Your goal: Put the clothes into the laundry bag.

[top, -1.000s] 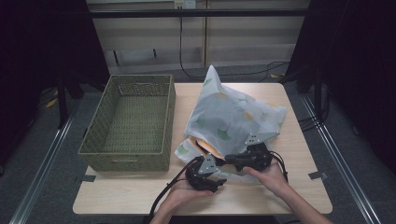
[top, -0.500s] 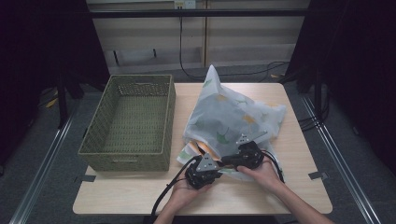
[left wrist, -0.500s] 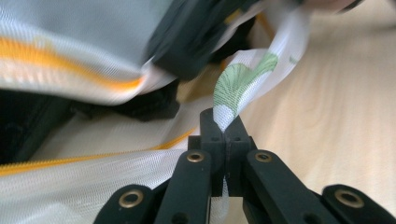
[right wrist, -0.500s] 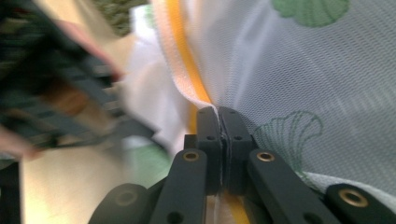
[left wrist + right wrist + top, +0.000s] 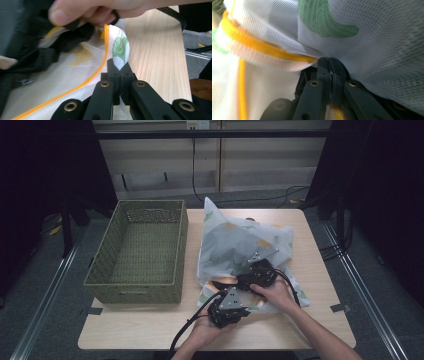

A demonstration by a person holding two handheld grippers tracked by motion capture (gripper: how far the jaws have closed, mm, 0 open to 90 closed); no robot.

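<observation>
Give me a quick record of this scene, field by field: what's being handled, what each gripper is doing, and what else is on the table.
item: white mesh bag with orange trim, green and orange print
left gripper: shut on the mesh bag's edge
right gripper: shut on the mesh bag by its orange trim
surface: wooden table
nearby: wicker basket, left of the bag, nothing in it

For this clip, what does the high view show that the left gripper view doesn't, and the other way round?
High view alone: the olive woven rectangular basket left of the bag, the right tongs on the bag, and both forearms. Left gripper view alone: the left tongs pinched shut on a fold of the bag's mesh, beside its orange zipper line. Both: the white mesh bag with green and orange print and the light wooden table.
</observation>
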